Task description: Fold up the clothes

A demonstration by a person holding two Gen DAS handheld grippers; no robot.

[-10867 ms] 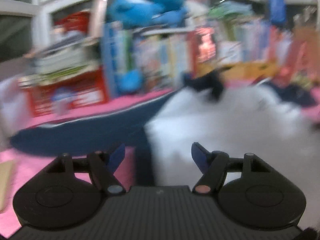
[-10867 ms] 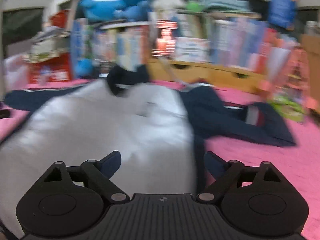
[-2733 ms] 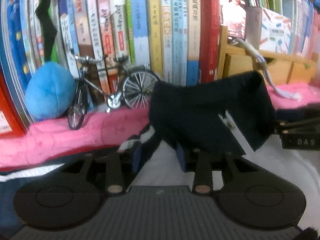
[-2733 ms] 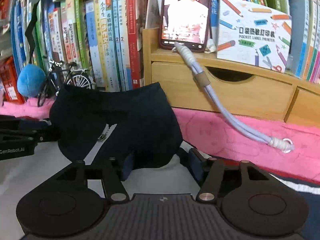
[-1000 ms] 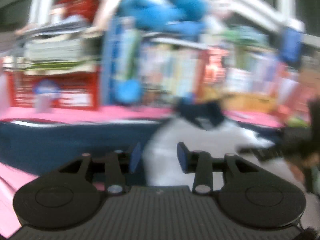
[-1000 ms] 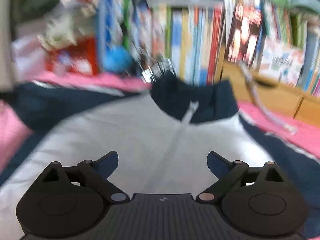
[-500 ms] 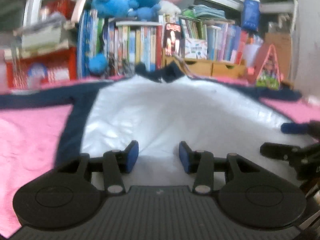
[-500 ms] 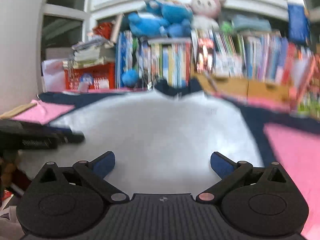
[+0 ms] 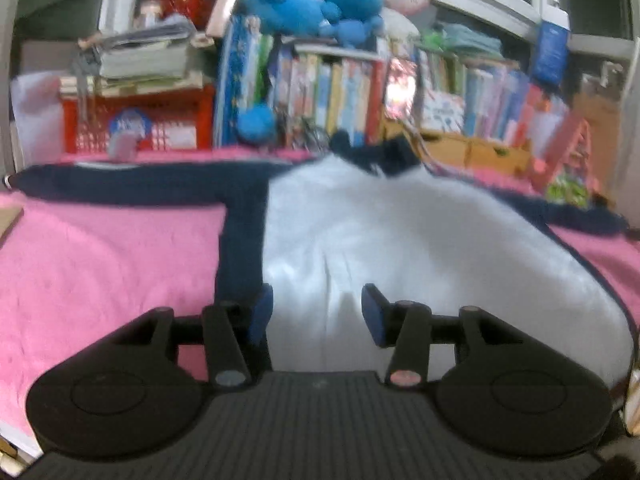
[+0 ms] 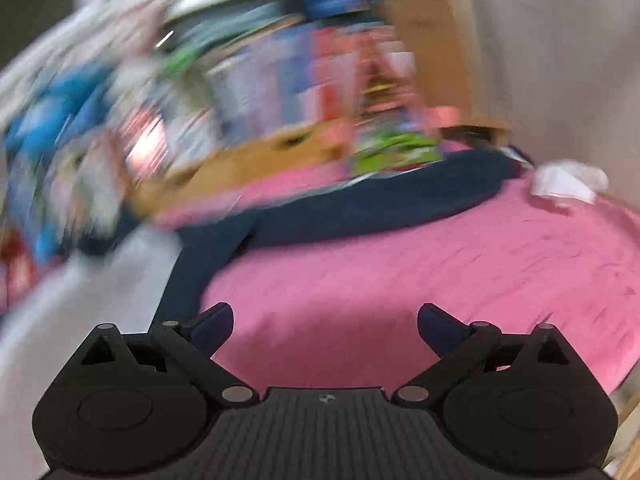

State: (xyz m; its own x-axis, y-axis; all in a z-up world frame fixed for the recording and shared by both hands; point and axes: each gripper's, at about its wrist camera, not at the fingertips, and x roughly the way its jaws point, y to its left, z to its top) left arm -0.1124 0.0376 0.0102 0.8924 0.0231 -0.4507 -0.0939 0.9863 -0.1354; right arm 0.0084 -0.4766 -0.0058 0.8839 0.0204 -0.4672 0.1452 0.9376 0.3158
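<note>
Jacket (image 9: 400,240) flat, collar since released.

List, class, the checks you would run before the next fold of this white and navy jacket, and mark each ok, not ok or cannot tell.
1. Jacket lies spread flat on the pink cover: ok.
2. Both sleeves stretched out sideways: left sleeve ok, right sleeve ok.
3. Left gripper open, with nothing clamped: ok; it hangs over the white body near the hem.
4. Right gripper open and empty: ok; only pink cover shows between its fingers.
5. Right gripper lined up with a jacket edge: not ok; the jacket lies off to its left.
6. Right wrist view sharp enough to aim: not ok, blurred.
</note>
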